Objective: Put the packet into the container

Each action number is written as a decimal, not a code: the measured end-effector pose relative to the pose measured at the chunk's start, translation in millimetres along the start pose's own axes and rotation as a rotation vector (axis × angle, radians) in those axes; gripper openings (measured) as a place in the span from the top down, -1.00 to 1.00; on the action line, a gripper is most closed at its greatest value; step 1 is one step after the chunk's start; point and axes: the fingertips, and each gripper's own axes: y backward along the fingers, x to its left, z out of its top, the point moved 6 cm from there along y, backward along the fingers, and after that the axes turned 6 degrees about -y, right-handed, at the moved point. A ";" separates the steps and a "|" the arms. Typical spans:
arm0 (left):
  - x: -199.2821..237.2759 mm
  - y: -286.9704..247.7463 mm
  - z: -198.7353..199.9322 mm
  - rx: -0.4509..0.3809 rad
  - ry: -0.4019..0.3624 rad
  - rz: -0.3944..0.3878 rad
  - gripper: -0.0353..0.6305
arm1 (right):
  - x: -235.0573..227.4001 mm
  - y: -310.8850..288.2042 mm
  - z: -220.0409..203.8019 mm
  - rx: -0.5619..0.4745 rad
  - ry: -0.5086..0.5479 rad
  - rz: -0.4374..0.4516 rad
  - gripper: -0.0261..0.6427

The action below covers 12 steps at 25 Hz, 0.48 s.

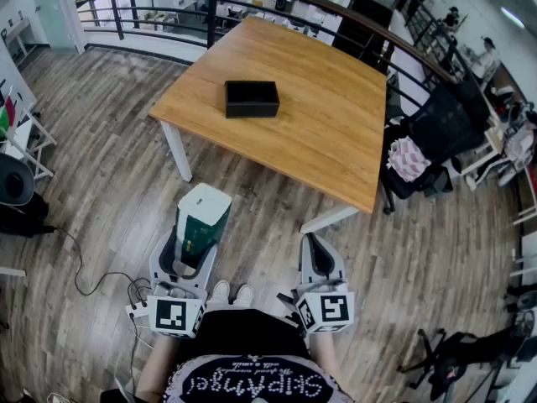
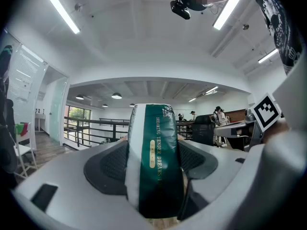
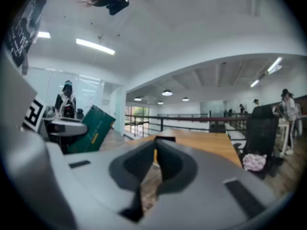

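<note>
1. Head view: the left gripper (image 1: pixel 200 229) carries the green and white packet (image 1: pixel 202 215) over the wooden floor (image 1: pixel 109 166), close to the person's body. The black container (image 1: pixel 252 98) sits open on the wooden table (image 1: pixel 336 141), well apart from the packet. The right gripper (image 1: pixel 316 250) hangs beside it with nothing in it. I judge the step in hand to be the carry to the table

2. Left gripper view: the jaws stand wide, with the pads (image 2: pixel 108 164) pressed on both sides of the packet, which stands upright between them. The hold looks firm

3. Right gripper view: the jaws are closed together on nothing, pointing at the table ahead. Next, the packet must be brought forward over the container's open top, lowered in, and only then released
</note>
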 end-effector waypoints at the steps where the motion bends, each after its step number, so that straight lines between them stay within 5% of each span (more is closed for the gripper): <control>1: 0.4 0.0 -0.7 0.003 0.007 0.006 -0.14 | 0.0 -0.3 0.0 -0.002 0.000 0.002 0.80; 12: -13.0 6.2 0.7 0.002 0.006 0.014 -0.14 | -6.4 11.3 -2.1 0.002 0.003 0.010 0.80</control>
